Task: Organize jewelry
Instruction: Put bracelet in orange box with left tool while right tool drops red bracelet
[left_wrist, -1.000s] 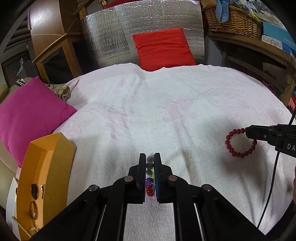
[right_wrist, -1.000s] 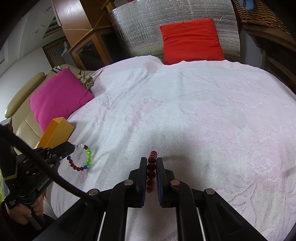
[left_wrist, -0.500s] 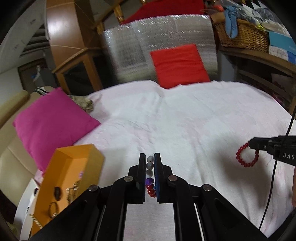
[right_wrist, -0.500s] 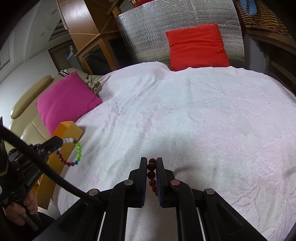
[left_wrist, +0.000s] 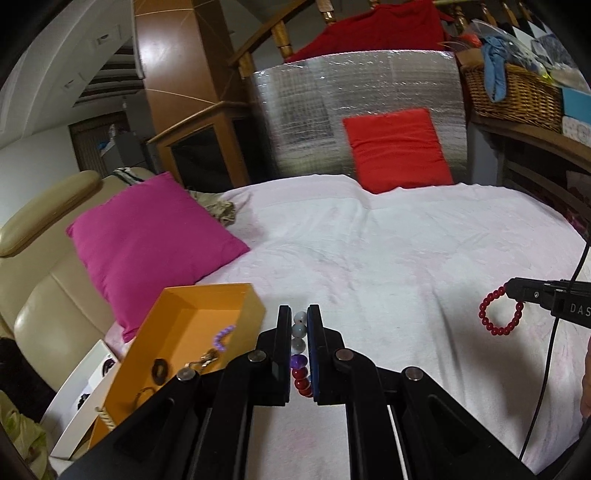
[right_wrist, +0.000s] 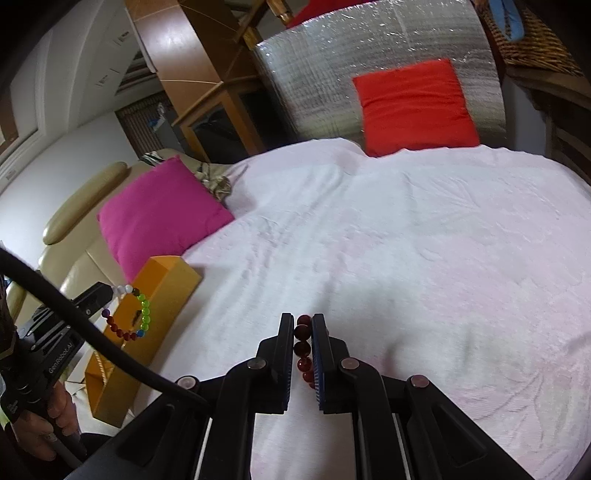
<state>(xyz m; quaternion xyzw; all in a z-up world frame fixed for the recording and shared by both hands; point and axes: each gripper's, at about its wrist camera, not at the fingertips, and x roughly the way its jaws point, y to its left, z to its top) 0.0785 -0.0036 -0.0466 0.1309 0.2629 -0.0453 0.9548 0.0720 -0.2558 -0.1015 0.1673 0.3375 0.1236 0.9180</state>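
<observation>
Gripping bracelets, both tools nearly closed: left gripper (left_wrist: 299, 325) pinches the multicolor bracelet (right_wrist: 129, 314) above the orange box (left_wrist: 207, 295) at 9 o'clock; right gripper (right_wrist: 303, 334) pinches the red bracelet (left_wrist: 498, 312). Light, floppy elastic loops with slick beads; best pinched across two beads.

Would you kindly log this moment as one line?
left gripper: shut on multicolor bracelet | right gripper: shut on red bracelet | orange box: open

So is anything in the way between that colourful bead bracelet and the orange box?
Nothing visible. The left tool holds the multicoloured bead bracelet just beside the open orange box, whose top is uncovered; only small jewelry lies inside.
</observation>
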